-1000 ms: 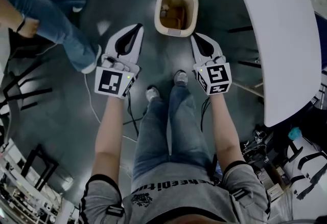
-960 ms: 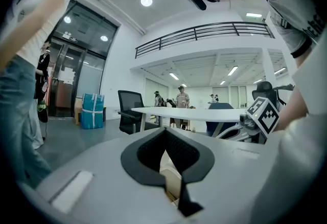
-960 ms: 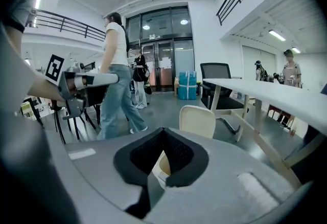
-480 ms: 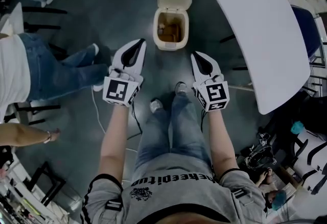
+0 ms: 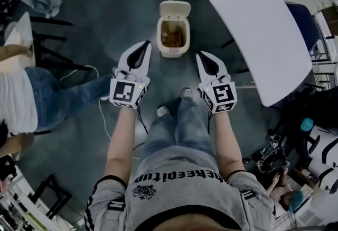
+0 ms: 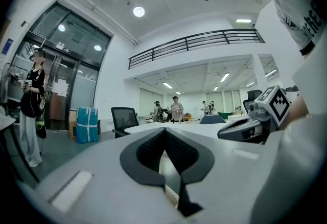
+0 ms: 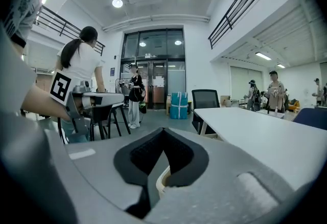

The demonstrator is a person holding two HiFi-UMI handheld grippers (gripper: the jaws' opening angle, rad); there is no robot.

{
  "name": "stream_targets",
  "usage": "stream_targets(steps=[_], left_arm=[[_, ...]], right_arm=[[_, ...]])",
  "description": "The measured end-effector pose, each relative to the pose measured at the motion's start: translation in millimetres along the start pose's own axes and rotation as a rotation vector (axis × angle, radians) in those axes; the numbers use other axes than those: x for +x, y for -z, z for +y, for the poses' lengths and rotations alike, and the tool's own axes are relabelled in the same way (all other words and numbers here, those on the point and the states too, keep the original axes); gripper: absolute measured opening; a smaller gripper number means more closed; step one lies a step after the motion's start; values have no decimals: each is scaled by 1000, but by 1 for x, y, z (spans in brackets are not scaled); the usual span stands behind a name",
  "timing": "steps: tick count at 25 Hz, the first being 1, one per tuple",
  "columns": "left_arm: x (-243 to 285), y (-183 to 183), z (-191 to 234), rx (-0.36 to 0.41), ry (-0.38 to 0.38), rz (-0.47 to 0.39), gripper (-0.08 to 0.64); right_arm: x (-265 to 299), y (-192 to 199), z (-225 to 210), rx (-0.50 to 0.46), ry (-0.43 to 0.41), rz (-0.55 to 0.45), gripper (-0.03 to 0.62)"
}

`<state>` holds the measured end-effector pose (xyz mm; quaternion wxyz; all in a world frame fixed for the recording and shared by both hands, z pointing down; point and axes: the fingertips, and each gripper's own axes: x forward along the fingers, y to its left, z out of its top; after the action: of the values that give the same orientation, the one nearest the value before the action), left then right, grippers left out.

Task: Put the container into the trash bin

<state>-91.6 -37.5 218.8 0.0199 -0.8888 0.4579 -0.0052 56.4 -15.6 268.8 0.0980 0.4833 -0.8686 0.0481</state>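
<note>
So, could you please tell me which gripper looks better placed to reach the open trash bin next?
Left, marginally: in the head view the left gripper lies slightly nearer the trash bin than the right gripper. Both jaws are shut, empty.
</note>
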Motion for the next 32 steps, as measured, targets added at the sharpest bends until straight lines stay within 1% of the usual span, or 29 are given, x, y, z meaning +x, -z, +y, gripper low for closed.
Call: stream_targets(steps=[6, 14, 21, 32], left_arm=[[-13, -30, -4, -7, -2, -37, 5], [-30, -56, -7, 8, -16, -83, 5], [-45, -71, -17, 3, -9, -114, 5], [-61, -91, -22, 43, -2, -135, 5]], right_arm=[[-14, -33, 8, -31, 14, -55, 0], [-33, -68, 17, -41, 26, -124, 2], [-50, -85, 23, -38, 41, -165, 0], [-63, -107, 38, -52, 34, -207, -5]])
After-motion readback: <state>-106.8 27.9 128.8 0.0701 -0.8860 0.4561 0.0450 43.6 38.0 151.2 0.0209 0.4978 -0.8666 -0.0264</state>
